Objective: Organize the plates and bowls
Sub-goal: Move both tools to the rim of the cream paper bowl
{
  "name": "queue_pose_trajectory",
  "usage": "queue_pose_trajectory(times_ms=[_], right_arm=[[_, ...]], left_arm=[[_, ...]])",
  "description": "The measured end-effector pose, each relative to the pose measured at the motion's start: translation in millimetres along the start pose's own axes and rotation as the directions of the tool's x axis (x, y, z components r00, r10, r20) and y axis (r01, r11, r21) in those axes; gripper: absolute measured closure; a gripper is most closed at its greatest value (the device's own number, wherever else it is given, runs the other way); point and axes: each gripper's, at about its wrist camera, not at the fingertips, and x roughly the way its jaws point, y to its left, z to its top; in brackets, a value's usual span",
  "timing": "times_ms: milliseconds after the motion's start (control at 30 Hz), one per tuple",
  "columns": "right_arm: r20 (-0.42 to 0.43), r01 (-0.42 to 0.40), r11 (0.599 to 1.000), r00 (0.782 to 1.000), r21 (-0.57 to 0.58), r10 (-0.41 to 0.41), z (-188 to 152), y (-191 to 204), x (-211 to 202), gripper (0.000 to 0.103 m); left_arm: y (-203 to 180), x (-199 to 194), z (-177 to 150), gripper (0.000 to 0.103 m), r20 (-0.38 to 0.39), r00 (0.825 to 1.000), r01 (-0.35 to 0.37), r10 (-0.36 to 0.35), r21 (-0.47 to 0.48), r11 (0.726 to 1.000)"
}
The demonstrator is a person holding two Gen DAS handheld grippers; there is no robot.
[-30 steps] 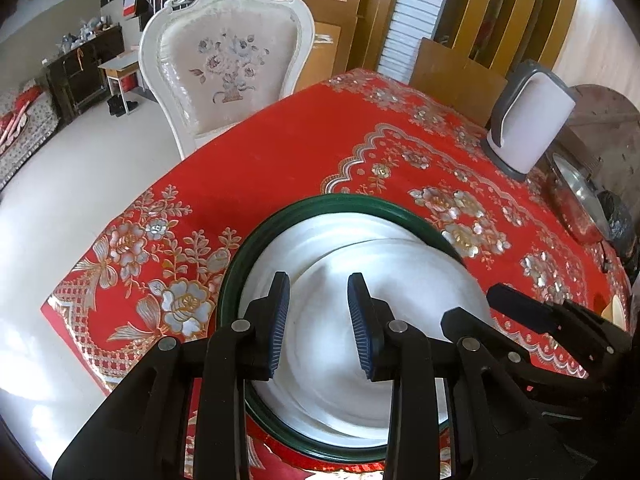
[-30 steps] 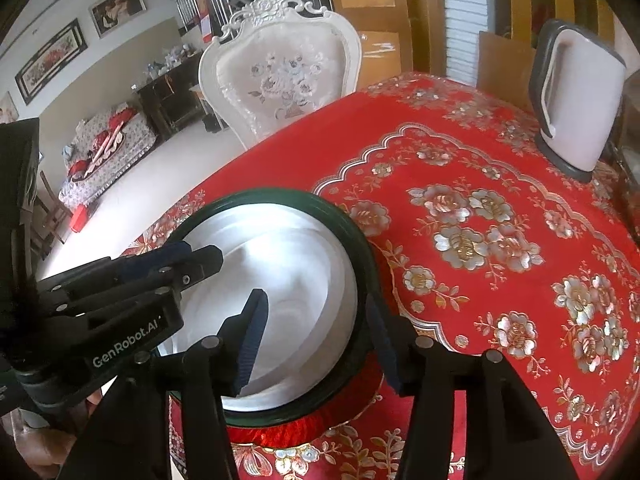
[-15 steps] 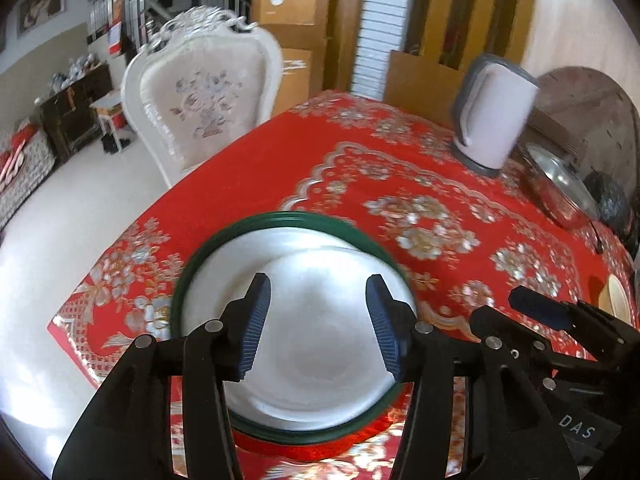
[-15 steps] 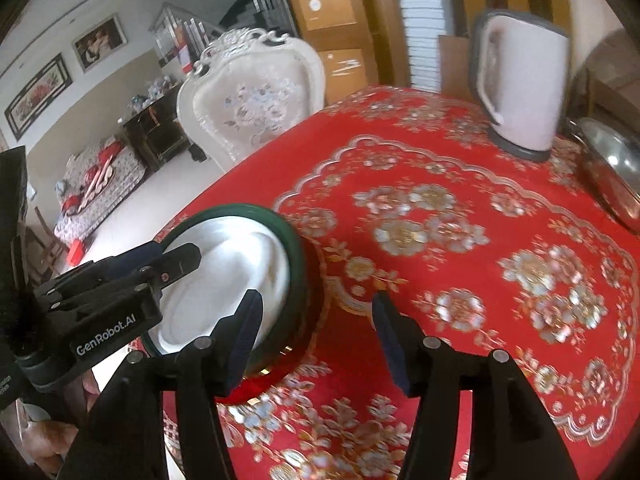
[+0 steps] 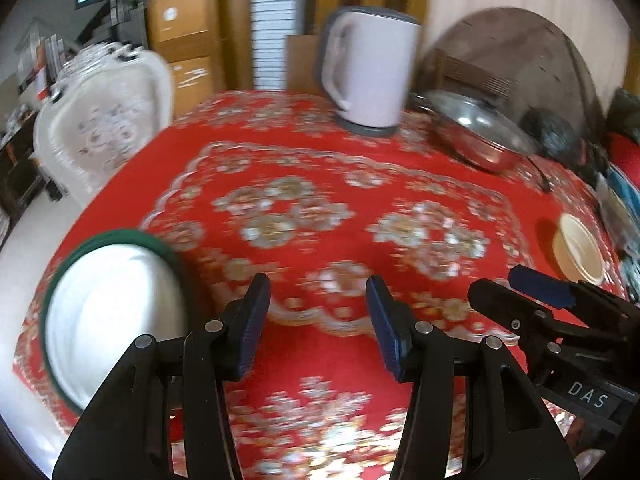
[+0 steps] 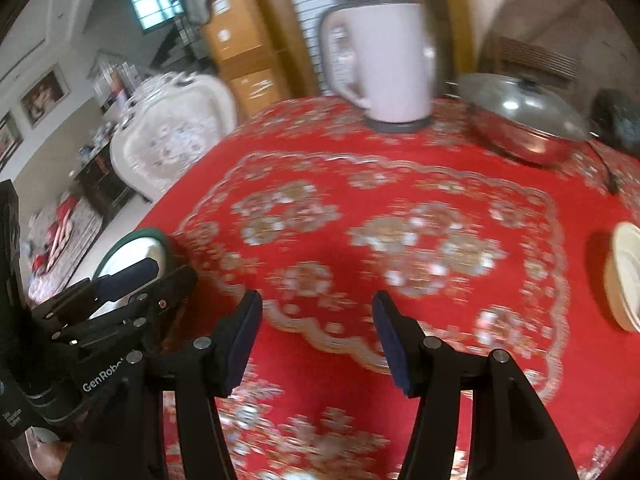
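Plates [image 5: 116, 312], white stacked on green-rimmed, sit at desk [image 5: 320, 160] edge left; cream bowl [image 5: 578, 250] far right; left hand-held gripper [image 5: 318, 320] and right hand-held gripper [image 6: 316, 338] both half-open, empty; best approach bowl rim squarely before closing.

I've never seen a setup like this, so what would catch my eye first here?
The red floral tablecloth fills the view. A white kettle stands at its far edge beside a steel lidded pan, and a green-rimmed plate stack sits near left. In front, each black hand-held gripper, left and right, gapes empty.
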Motion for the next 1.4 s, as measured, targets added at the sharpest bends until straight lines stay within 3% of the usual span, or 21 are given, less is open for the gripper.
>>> queue_pose_trajectory(times_ms=[400, 833, 1133, 1400], right_arm=[[0.02, 0.105, 0.977, 0.994, 0.185, -0.111, -21, -115, -47, 0.04], [0.035, 0.237, 0.9, 0.963, 0.367, -0.268, -47, -231, -101, 0.04], [0.03, 0.287, 0.837, 0.94, 0.467, -0.34, -53, -302, -118, 0.039], [0.004, 0.252, 0.823, 0.956, 0.509, -0.295, -47, -337, -95, 0.039]], left_arm=[[-133, 33, 9, 0.053, -0.07, 0.99, 0.135, -0.125, 0.161, 0.978], [-251, 57, 19, 0.053, -0.108, 0.973, 0.225, -0.202, 0.277, 0.934], [-305, 92, 33, 0.053, -0.184, 0.952, 0.288, -0.245, 0.26, 0.922], [-330, 122, 44, 0.053, -0.231, 0.936, 0.313, -0.266, 0.196, 0.929]])
